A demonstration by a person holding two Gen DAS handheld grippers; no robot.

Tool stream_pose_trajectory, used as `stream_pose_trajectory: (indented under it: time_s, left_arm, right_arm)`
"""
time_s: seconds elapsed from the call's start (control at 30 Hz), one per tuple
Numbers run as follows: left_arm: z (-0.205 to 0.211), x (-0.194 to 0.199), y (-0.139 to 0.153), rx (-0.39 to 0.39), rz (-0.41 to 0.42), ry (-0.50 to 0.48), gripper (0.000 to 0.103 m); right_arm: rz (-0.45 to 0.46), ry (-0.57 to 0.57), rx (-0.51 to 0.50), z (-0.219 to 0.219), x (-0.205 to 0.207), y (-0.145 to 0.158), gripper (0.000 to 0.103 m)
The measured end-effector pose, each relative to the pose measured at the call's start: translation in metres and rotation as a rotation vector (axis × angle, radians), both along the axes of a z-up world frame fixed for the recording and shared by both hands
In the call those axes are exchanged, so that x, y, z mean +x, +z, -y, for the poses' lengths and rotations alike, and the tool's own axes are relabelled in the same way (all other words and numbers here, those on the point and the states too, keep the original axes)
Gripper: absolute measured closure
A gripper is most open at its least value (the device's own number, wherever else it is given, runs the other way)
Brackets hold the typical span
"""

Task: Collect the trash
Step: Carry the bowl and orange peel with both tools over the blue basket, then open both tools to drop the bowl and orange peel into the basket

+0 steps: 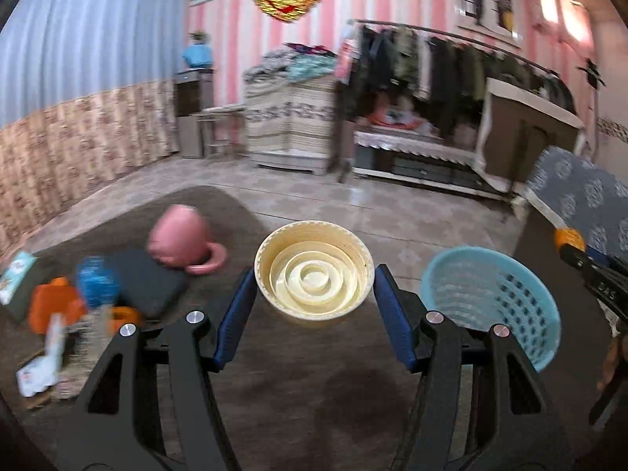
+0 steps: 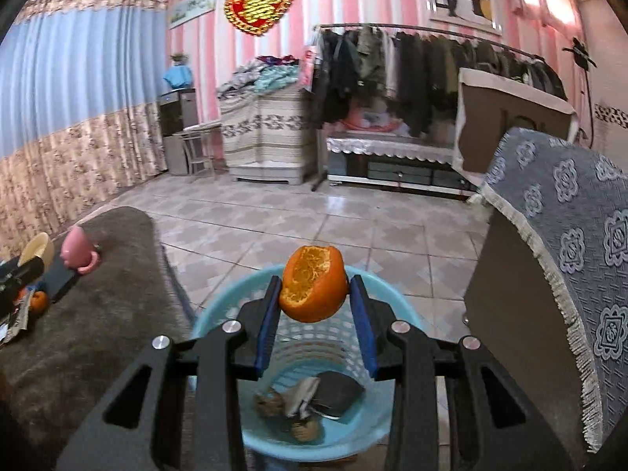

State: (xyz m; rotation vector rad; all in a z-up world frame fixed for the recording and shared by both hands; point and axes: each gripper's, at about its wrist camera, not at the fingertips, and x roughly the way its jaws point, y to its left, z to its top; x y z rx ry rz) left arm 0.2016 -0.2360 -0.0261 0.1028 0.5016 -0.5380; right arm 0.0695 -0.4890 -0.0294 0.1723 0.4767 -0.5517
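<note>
1. Right gripper (image 2: 314,294): its blue pads are closed on a torn orange peel (image 2: 314,289), held directly over the mouth of the light-blue basket (image 2: 219,314).
2. Basket interior: crumpled brown scraps and a dark flat piece (image 2: 339,392) lie on the bottom; the basket stands near, between the brown rug at left and the sofa's patterned grey cover (image 2: 557,212) at right.
3. Left gripper (image 1: 314,290): jaws spread wide around a cream ribbed lid (image 1: 313,271), each pad just beside its rim; whether they press it cannot be told. The same basket (image 1: 490,298) sits just right of this gripper.
4. Left clutter on the rug (image 1: 219,212): blurred paper scraps (image 1: 39,369), orange pieces (image 1: 53,306), a blue object (image 1: 96,280), a dark flat pad (image 1: 149,282), and beyond them an overturned pink mug (image 1: 182,239).
5. Middle distance: bare tiled floor (image 2: 306,216).
6. Far wall: a covered cabinet piled with clothes (image 2: 263,137), a loaded clothes rail (image 2: 412,62) and a heart ornament (image 2: 259,0).
</note>
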Motion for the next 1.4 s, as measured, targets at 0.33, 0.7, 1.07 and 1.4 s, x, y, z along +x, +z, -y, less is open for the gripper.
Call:
stream_pose_trajectory:
  time_s: [0.33,0.7,1.07,1.4]
  left_arm:
    - [0.108,-0.017,-0.041,0.024,-0.057,-0.204,0.043]
    - [0.170,-0.014,-0.062,0.051,-0.078,-0.296,0.033]
    - [0.122,0.010,-0.039,0.022,-0.037,-0.153,0.008]
    - [0.069,0.030,-0.030,0.023,-0.031,-0.038,0.006]
  right_arm:
    - [-0.035,-0.099,0.041,0.052,-0.011,-0.028,0.067]
    - [-0.045,-0.121,0.085,0.068,-0.010,-0.045,0.067]
    - [-0.072,-0.072,0.078,0.051,0.006,-0.050,0.067]
    - [-0.111,0.013,0.090,0.024,0.035,-0.061,0.065]
